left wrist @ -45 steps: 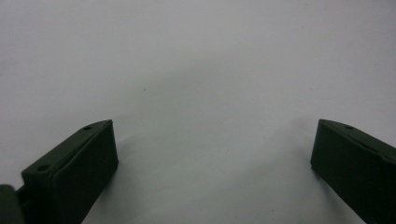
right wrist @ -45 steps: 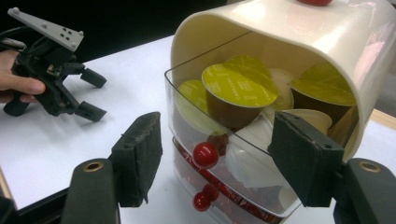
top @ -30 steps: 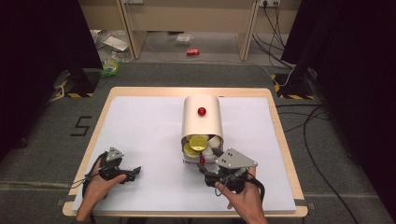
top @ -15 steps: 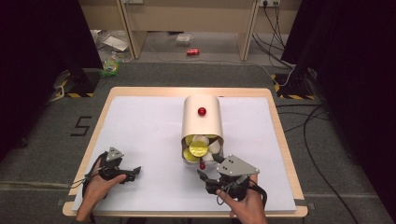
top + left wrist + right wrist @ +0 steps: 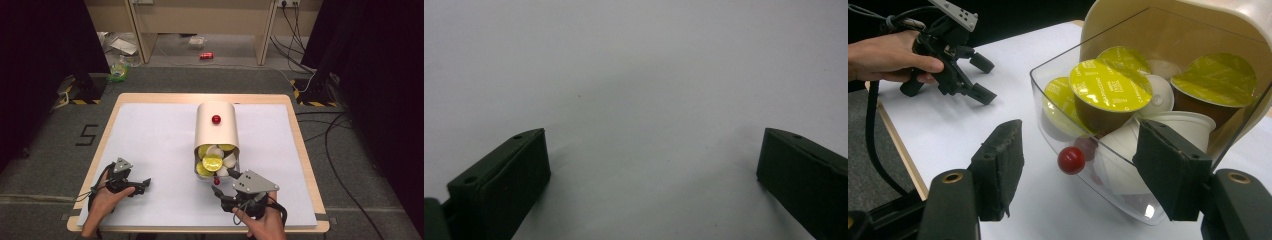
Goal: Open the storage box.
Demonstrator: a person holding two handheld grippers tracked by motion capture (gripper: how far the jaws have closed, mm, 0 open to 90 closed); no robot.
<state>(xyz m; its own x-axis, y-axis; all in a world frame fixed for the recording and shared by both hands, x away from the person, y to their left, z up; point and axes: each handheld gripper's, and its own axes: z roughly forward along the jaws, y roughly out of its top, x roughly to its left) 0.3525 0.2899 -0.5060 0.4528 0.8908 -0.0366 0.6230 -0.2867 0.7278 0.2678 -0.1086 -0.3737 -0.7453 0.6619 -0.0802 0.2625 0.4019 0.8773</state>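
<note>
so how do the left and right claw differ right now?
The left claw rests on bare white table cover, far from the drawer; the right claw sits at the clear drawer of coffee pods. The left claw's jaws frame only bare cover; the right claw's jaws flank the drawer's red knob without touching it. Both are hand-held, with jaws open.

A wooden-edged table [image 5: 300,150] with a white top stands on grey carpet [image 5: 165,80]. Beyond it, a pale wooden desk frame [image 5: 200,20], litter and a red can [image 5: 206,55] on the floor. Black curtains [image 5: 45,50] flank both sides; cables [image 5: 345,145] trail across the carpet.
</note>
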